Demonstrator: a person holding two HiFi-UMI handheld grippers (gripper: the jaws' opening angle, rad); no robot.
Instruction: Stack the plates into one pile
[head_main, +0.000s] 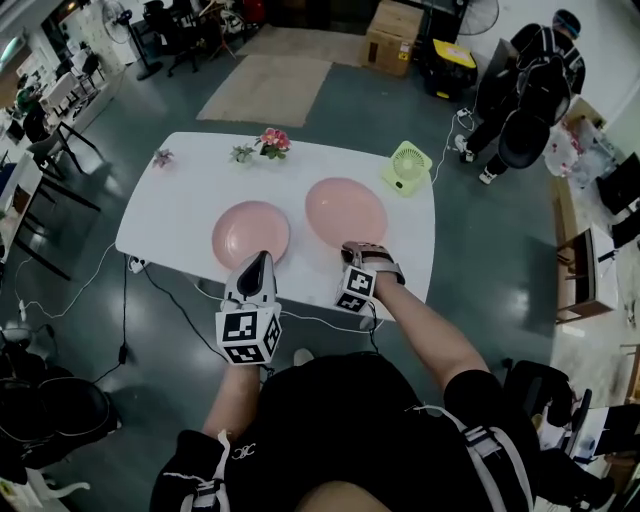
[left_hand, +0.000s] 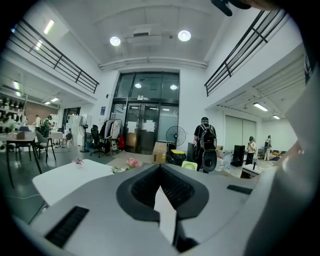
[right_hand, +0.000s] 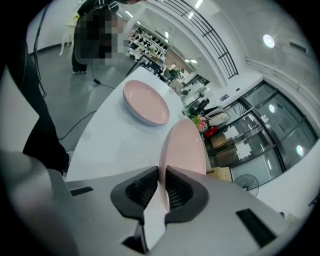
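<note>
My right gripper (right_hand: 161, 184) pinches the near rim of the pink plate (right_hand: 187, 145), fingers narrowly apart on it; my left gripper (left_hand: 160, 186) is pressed together, holding nothing.

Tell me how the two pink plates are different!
The right plate is pinched at its near rim by the right gripper; no gripper holds the left plate. The right plate looks tilted, with its near edge raised; the left plate lies flat on the table. Both are round, pink and empty.
</note>
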